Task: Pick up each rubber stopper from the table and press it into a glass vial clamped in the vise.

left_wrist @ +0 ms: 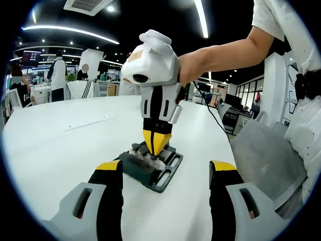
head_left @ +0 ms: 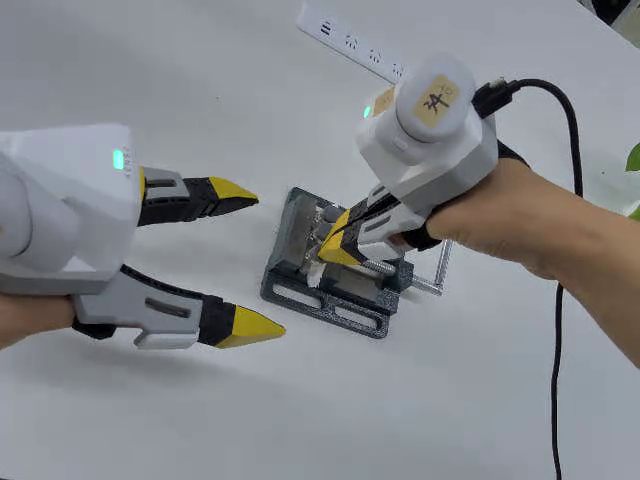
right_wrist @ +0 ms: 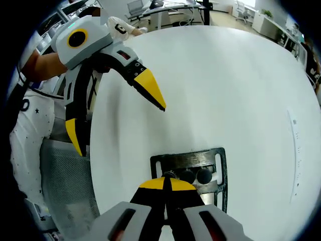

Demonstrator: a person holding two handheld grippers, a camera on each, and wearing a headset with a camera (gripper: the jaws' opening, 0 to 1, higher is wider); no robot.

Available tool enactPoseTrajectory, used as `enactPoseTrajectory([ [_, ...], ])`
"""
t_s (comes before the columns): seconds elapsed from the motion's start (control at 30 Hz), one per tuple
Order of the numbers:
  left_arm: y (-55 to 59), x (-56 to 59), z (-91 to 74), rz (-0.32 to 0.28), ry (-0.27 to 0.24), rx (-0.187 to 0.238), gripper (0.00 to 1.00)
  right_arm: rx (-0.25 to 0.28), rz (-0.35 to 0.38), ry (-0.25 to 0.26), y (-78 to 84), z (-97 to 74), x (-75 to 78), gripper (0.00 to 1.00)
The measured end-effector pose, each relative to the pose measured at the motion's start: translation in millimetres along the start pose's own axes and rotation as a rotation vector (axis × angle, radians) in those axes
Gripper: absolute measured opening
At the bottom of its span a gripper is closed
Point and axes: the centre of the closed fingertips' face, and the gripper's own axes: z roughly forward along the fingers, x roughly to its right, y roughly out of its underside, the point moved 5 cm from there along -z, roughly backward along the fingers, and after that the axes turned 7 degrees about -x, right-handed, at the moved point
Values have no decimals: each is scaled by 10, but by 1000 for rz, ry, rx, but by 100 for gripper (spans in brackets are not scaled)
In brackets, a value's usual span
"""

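White table, matte, spans every view. Left gripper, white body with black fingers and yellow tips, takes up the left of the head view; its jaws are spread wide and hold nothing, with bare tabletop between them, and they point toward the frame's centre. Right gripper, same make, is held in a hand in the upper right of the head view and tipped steeply down. Its yellow tips are drawn together and rest on top of the vise; whether a stopper is pinched between them cannot be told. Vise, dark grey metal, sits flat at the centre of the head view, its screw handle sticking out to the right. Power strip, white, lies at the upper centre. Cable, black, runs down the right edge. Dark round stoppers, two, sit side by side in the vise, just right of the closed tips in the right gripper view; the vials under them are too small to make out.
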Motion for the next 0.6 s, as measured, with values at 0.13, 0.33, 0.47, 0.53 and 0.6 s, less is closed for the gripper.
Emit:
enactPoseTrajectory([
  [0.13,-4,1,4,1,0,1,69,-2,1,-3,4,1,13,0],
  [0.33,-4,4,9,1,0,0,69,-4,7,-19,12,2,20,0],
  [0.47,-7,-6,11,-1,-3,3,69,-7,7,-24,11,8,28,0],
  [0.53,-7,-8,14,-1,-2,3,69,-11,7,-27,10,7,29,0],
  [0.6,-10,-9,18,-1,-1,3,69,-15,7,-33,1,7,41,0],
])
